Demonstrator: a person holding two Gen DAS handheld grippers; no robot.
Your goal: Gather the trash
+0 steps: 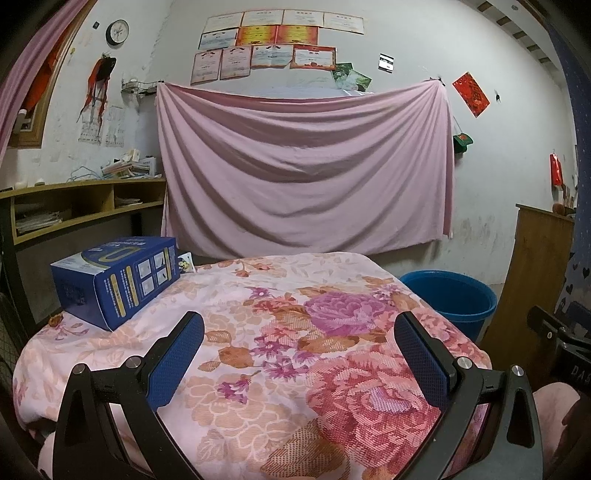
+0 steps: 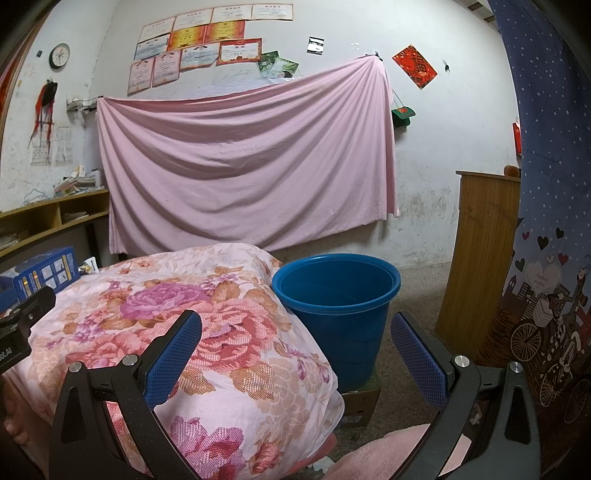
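Lived-in home room: floral bedspread (image 1: pixel 280 332) in foreground, pink sheet (image 1: pixel 303 166) pinned mid-wall, certificates (image 1: pixel 273 40) and clock (image 1: pixel 117 32) at top, cluttered shelf (image 1: pixel 81 203) left.

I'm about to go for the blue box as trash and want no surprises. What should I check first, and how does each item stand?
1. Left gripper open and holding nothing: ok.
2. Right gripper open and holding nothing: ok.
3. Blue box lying unobstructed on the floral cover, to the left: ok.
4. Blue bucket upright, mouth uncovered, beside the covered surface: ok.
5. Bucket standing steady: cannot tell; it sits on a cardboard box.
6. Box fits between the left fingers: cannot tell; probably only across its narrow side.
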